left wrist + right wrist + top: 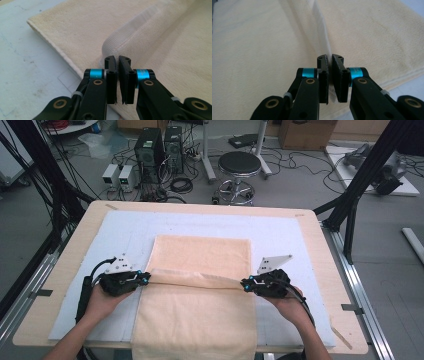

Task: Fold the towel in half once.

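High view had the towel (pixel 200 270) mid-table on the white mat (pixel 280 235), near end overhanging — I saw both grippers pinching its hem: left gripper (pixel 117 65), right gripper (pixel 330 64), jaws clamped.

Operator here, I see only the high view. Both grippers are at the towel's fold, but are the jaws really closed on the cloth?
Observer: Yes. In the left gripper view, the left gripper is shut on the white hem of the towel.
Operator: And the right one?
Observer: The right gripper pinches a thin, raised edge of the cloth.
Operator: Is that edge flat?
Observer: No, it stands up as a ridge running away from the jaws.
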### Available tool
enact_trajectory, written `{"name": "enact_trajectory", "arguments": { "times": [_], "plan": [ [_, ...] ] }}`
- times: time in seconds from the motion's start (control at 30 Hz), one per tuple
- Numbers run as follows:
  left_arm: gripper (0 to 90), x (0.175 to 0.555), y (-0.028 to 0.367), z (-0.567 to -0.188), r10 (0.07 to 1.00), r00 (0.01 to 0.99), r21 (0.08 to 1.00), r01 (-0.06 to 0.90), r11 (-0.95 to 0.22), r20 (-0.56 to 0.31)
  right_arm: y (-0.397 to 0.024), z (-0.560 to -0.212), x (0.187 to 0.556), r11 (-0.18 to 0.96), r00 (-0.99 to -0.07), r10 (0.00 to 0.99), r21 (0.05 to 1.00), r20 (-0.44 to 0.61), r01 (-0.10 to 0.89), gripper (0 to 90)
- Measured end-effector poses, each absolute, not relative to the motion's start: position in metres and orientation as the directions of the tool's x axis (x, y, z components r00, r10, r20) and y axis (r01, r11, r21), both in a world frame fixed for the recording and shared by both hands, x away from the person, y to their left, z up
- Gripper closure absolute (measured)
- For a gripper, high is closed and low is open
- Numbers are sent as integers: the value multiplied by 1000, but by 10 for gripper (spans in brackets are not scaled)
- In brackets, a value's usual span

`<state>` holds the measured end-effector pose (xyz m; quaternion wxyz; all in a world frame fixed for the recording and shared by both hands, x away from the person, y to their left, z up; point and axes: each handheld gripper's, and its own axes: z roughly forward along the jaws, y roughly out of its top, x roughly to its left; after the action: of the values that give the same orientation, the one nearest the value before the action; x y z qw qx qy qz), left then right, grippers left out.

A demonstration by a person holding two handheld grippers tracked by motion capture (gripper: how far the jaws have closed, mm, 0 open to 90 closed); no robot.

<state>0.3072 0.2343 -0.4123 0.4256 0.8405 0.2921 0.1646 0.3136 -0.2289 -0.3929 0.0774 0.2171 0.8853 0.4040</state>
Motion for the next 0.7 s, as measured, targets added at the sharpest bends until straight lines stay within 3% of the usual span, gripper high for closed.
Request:
{"name": "enact_trajectory", "arguments": {
  "times": [0.17,0.23,0.33,0.47,0.6,0.7],
  "plan": [
    [827,296,237,-415,596,803,789,357,-500,14,-233,-401,299,579,-901,429,747,62,326,836],
    [721,292,237,-416,583,812,782,351,-515,20,-233,-408,296,588,-900,428,733,77,342,733],
    [550,288,239,-415,579,815,780,353,-517,15,-238,-414,295,576,-897,427,732,111,364,674],
    [473,290,239,-413,580,815,784,348,-514,19,-244,-413,299,550,-887,450,749,105,368,631],
    [487,299,235,-417,565,825,777,363,-514,-12,-240,-419,306,570,-881,466,733,85,373,593],
    [504,303,231,-420,524,851,764,359,-537,-32,-236,-422,307,600,-902,422,719,88,351,580]
  ]
}}
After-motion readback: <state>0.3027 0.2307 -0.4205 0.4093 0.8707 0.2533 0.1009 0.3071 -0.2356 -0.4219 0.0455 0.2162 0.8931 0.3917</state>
